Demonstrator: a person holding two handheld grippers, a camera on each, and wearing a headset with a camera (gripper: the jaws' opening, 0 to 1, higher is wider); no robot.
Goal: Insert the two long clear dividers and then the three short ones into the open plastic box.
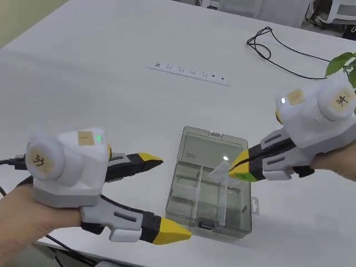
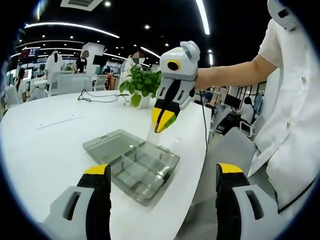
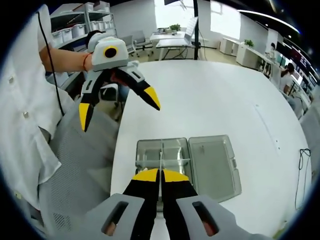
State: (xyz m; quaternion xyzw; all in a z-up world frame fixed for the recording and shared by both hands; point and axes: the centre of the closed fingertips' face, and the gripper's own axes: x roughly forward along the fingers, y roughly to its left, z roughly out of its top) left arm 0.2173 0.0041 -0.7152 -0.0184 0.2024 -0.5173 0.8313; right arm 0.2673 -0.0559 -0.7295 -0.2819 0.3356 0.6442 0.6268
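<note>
**A clear piece hangs over the box**

The left gripper (image 1: 170, 197) hovers closest, its jaws wide apart and empty. Just past it, the open plastic box (image 1: 228, 229) sits on the white table (image 1: 83, 83) with some dividers inside. The right gripper (image 1: 238, 167) pinches a thin clear divider (image 1: 218, 172), maybe a short one. It is tilted, so it could miss its slots and jam.

The smoky clear box (image 1: 222, 229) sat open near the front edge of the table (image 1: 111, 83), its lid (image 1: 214, 146) folded back flat behind it. Clear dividers (image 1: 197, 186) stood upright inside, splitting the tray into compartments; how many, I couldn't count. And there was a loose divider (image 1: 221, 169), tilted just above the tray, pinched in the right gripper (image 1: 238, 167).
</note>
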